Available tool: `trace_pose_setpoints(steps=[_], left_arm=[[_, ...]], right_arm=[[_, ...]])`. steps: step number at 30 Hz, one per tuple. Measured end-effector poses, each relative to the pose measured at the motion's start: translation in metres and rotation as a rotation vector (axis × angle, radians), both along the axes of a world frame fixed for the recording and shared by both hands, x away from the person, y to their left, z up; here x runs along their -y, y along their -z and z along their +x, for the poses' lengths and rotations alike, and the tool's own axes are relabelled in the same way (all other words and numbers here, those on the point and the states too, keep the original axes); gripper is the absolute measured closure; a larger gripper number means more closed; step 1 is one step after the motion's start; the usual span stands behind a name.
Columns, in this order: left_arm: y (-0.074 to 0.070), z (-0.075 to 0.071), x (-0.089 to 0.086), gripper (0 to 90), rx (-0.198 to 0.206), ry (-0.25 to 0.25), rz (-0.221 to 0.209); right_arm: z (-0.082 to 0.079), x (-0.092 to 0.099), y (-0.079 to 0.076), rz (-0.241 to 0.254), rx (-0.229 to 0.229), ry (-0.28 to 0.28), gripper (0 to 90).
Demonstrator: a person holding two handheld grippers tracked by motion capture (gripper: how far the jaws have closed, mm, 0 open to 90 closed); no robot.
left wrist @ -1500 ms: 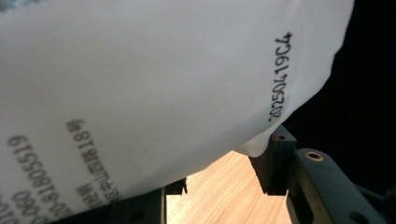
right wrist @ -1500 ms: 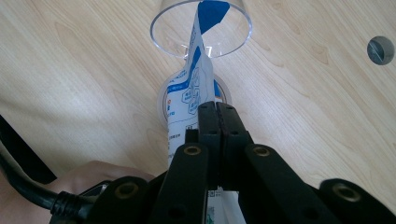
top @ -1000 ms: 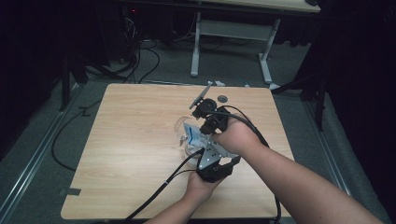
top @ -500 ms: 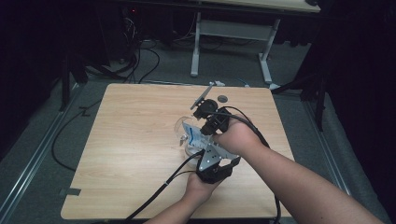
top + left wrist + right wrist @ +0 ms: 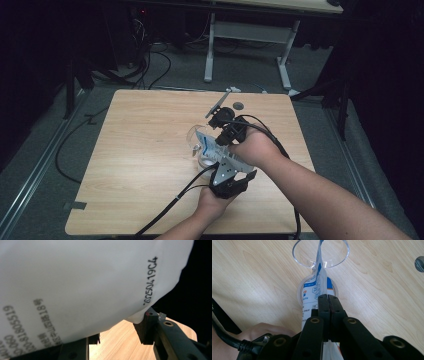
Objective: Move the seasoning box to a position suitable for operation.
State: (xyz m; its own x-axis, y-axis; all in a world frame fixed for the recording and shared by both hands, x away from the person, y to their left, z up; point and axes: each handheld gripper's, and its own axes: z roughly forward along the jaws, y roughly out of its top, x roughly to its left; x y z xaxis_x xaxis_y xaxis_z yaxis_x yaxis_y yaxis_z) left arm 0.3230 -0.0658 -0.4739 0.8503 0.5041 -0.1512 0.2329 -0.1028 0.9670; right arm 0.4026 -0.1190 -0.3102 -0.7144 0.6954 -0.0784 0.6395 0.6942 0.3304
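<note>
White and blue plastic makes up the pouch [image 5: 207, 145] that both grippers hold over the middle of the light wooden table [image 5: 140, 165]. In the high view the left gripper [image 5: 220, 165] comes up from the near edge and the right gripper [image 5: 225, 131] reaches in from the right, the two meeting at the pouch.

In the right gripper view the right gripper [image 5: 328, 300] has its fingers [image 5: 323, 305] pressed together on the thin edge of the pouch [image 5: 312, 293], with almost no gap between them. The pouch's far tip points into the mouth of a clear plastic cup [image 5: 321, 253] lying on its side on the table, and a roll of clear tape [image 5: 300, 291] sits on the wood beneath the pouch.

In the left gripper view the left gripper [image 5: 117, 333] has its fingers [image 5: 146, 326] about half spread, clasping the bulging white back of the pouch [image 5: 82, 287], which carries printed black codes.

A small dark round disc [image 5: 239, 105] and a thin grey tool [image 5: 220, 103] lie near the table's far edge.
</note>
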Motion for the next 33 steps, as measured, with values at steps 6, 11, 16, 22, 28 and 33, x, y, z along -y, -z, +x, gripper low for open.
trace_pose_setpoints(steps=[6, 11, 16, 22, 28, 33], left_arm=[[0.007, -0.003, -0.003, 60.6, 0.001, 0.008, 0.014], [0.013, -0.005, -0.004, 60.6, 0.000, 0.017, 0.027], [0.019, -0.007, -0.004, 60.7, 0.001, 0.018, 0.040], [0.024, -0.006, -0.006, 60.9, -0.001, 0.019, 0.054], [0.031, -0.006, -0.008, 61.1, -0.017, 0.021, 0.070], [0.035, -0.006, -0.009, 61.1, -0.023, 0.024, 0.086]], right_arm=[[-0.001, 0.002, 0.002, -0.010, -0.008, 0.002, 90.0], [-0.003, 0.004, 0.006, -0.003, -0.014, 0.003, 90.0], [-0.004, 0.007, 0.009, -0.004, -0.017, 0.004, 90.0], [-0.005, 0.009, 0.011, -0.002, -0.026, 0.007, 90.0], [-0.005, 0.009, 0.014, -0.007, -0.030, 0.004, 90.0], [-0.007, 0.010, 0.017, -0.005, -0.038, 0.007, 90.0]])
